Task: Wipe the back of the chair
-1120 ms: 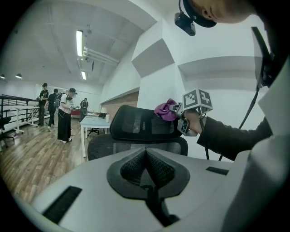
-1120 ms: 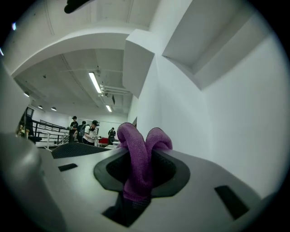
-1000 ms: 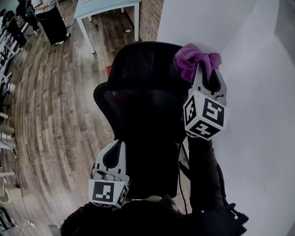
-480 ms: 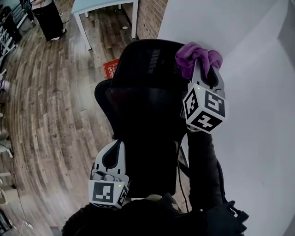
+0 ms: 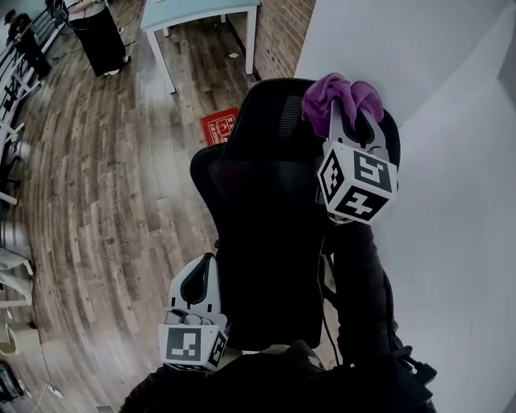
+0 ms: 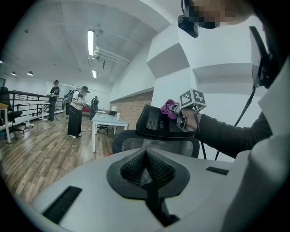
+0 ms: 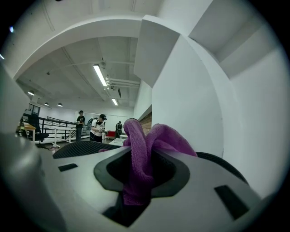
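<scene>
The black mesh chair (image 5: pixel 266 226) stands with its back toward me, its headrest (image 5: pixel 274 113) on top. A purple cloth (image 5: pixel 340 95) lies bunched against the headrest's upper right part, and my right gripper (image 5: pixel 353 114) is shut on it. The right gripper view shows the cloth (image 7: pixel 145 149) squeezed between the jaws, with the headrest's mesh (image 7: pixel 81 148) just left of it. My left gripper (image 5: pixel 205 270) hangs low beside the chair back's left edge, shut and holding nothing. From the left gripper view the chair (image 6: pixel 154 145) faces it, with the cloth (image 6: pixel 169 108) up at the headrest.
A white wall (image 5: pixel 451 161) runs close along the chair's right side. A red box (image 5: pixel 219 127) lies on the wooden floor beyond the chair, and a white table (image 5: pixel 201 12) stands farther back. People (image 6: pixel 74 111) stand far off in the room.
The right gripper and cloth have slid from the headrest's right edge inward over its top. The left gripper has barely moved.
</scene>
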Available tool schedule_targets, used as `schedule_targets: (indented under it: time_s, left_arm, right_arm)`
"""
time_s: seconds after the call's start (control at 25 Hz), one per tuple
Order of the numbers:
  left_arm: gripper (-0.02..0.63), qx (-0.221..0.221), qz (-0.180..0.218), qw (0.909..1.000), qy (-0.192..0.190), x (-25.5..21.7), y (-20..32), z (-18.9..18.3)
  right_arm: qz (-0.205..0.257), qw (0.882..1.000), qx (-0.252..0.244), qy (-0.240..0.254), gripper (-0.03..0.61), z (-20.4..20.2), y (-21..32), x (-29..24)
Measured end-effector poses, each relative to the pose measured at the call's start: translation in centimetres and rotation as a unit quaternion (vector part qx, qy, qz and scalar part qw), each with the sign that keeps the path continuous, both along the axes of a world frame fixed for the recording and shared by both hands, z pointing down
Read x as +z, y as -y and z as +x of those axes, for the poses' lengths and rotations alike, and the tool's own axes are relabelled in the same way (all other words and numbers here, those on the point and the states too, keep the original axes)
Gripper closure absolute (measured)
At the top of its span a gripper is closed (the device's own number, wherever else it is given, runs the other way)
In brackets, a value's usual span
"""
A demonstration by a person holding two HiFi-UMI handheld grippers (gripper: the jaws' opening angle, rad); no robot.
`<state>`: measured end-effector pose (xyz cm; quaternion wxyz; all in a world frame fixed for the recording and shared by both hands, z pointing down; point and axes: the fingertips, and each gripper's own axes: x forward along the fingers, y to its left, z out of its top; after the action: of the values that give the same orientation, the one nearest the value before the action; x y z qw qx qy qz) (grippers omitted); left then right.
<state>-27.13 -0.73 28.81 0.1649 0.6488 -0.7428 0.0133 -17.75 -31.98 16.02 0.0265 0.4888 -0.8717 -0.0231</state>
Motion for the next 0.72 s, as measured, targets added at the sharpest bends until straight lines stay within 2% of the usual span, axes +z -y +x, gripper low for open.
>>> schedule_targets:
  time_s: [0.28, 0.72]
  left_arm:
    - [0.611, -0.014, -0.003, 0.9999, -0.001, 0.3, -0.8, -1.4]
    - [0.611, -0.027, 0.005, 0.9996, -0.004, -0.3, -2.0, -1.7]
  right_arm:
    - [0.005, 1.0, -0.022, -0.003, 0.48, -2.9, -0.7, 0.2]
    - [-0.001, 0.997, -0.079, 0.001, 0.48, -7.0, -2.7, 0.3]
